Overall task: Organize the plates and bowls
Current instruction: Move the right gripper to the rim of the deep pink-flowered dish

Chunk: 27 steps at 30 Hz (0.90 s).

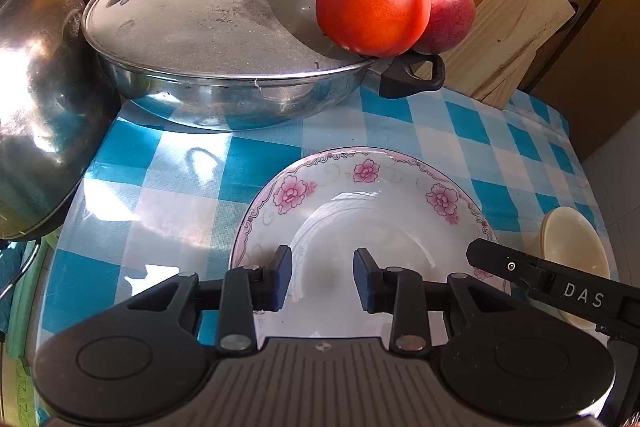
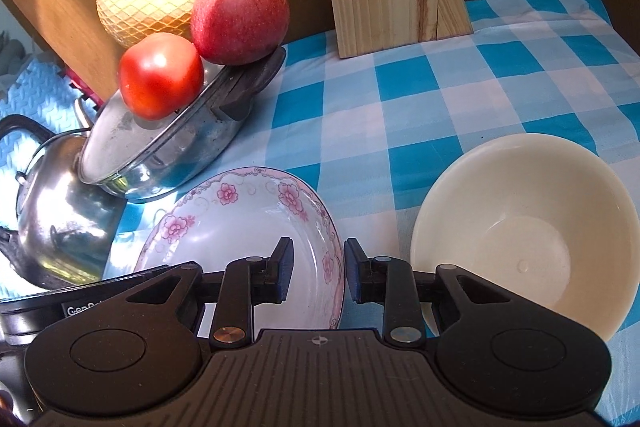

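left tongs (image 1: pixel 322 277) released over floral plate (image 1: pixel 360 227) | right tongs (image 2: pixel 316 273) released, straddling plate rim for pinching | cream bowl (image 2: pixel 528 227) beside, on desk (image 2: pixel 400 99)

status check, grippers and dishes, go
Left gripper open over floral plate. Right gripper open at plate's right rim. Cream bowl beside plate, untouched. Nothing blocking.

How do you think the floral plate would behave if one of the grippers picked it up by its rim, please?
The floral plate looks like glazed ceramic, so it is probably stiff and breakable. Its glossy surface shows bright reflections, so the fingers might slip on the rim. It is wide and shallow, so held by one edge it would likely tilt downward.
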### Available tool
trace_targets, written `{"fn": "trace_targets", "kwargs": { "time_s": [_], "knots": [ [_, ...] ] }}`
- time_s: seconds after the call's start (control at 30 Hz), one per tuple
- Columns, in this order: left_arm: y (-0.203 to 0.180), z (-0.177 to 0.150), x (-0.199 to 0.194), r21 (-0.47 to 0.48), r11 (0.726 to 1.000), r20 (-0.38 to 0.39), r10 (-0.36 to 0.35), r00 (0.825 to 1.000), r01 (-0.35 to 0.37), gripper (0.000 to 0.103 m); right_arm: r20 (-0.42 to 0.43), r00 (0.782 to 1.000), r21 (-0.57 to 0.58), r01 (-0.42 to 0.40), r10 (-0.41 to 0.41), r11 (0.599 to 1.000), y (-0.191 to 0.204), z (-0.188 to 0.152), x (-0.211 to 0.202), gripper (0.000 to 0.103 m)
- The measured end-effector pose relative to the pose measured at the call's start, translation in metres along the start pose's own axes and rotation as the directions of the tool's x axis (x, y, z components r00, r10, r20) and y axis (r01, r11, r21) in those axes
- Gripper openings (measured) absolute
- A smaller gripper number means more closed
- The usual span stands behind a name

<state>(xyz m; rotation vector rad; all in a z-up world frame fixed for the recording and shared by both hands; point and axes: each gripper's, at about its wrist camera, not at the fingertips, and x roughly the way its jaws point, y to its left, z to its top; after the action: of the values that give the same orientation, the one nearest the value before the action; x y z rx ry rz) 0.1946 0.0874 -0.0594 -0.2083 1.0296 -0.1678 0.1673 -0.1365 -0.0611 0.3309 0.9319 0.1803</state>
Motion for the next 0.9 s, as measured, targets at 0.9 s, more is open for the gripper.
{"fn": "trace_targets", "kwargs": {
  "time_s": [0.9],
  "knots": [
    [0.04, 0.013, -0.017, -0.078, 0.996, 0.047, 0.047, 0.998, -0.043, 0.037, -0.025, 0.999, 0.02, -0.041, 0.041, 0.999, -0.003, -0.001, -0.001, 0.037]
  ]
}}
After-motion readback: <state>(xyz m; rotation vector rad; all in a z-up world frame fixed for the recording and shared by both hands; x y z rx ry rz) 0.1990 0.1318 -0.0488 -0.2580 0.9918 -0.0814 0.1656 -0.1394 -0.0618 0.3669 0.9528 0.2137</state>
